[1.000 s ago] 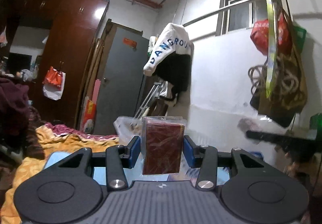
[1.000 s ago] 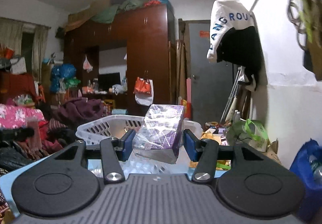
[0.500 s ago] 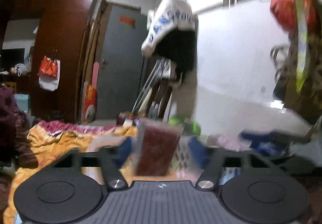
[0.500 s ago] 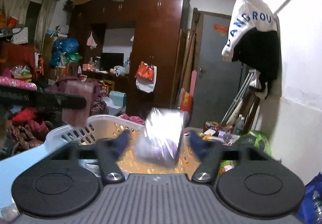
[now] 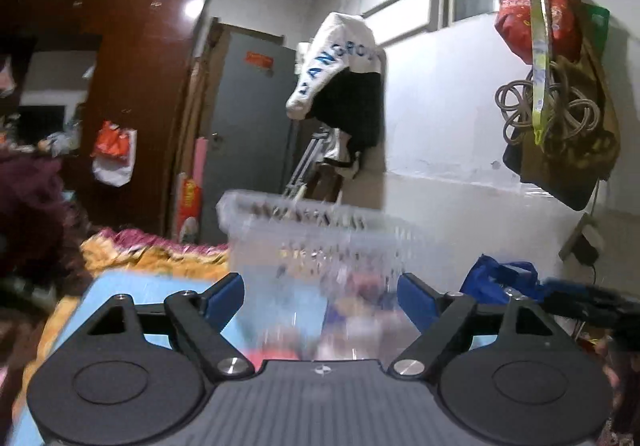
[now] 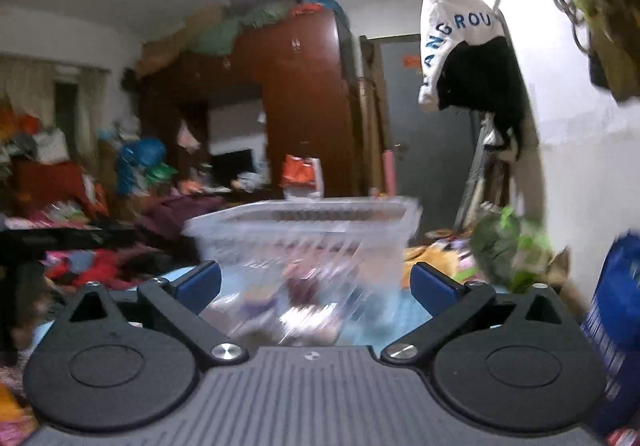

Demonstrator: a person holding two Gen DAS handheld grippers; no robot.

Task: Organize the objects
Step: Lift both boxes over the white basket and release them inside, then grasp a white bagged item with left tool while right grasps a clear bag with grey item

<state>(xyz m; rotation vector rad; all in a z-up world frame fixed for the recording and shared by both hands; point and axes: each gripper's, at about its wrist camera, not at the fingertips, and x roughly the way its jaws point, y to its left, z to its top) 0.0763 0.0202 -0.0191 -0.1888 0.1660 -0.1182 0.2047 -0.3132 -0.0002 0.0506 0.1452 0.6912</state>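
Blue-padded fingers of the left gripper (image 5: 322,296) stand wide apart with nothing between them, and its jaws have just been opening. The right gripper (image 6: 316,284) is spread just as wide and empty, its jaws also fresh from opening. Just ahead of both sits the white slotted plastic basket (image 6: 304,234), resting on a light blue table (image 5: 120,288). Blurred packets (image 6: 304,286) show through its wall, so they now lie inside the basket; which is which I cannot tell. Those packets look light, boxy and wrapped in glossy film, so probably slippery; a grip across the flat sides would suit them. The basket seems light and a little flexible, best taken by its rim. Farther back stand a dark wardrobe (image 6: 304,93) and a grey door (image 5: 248,133).
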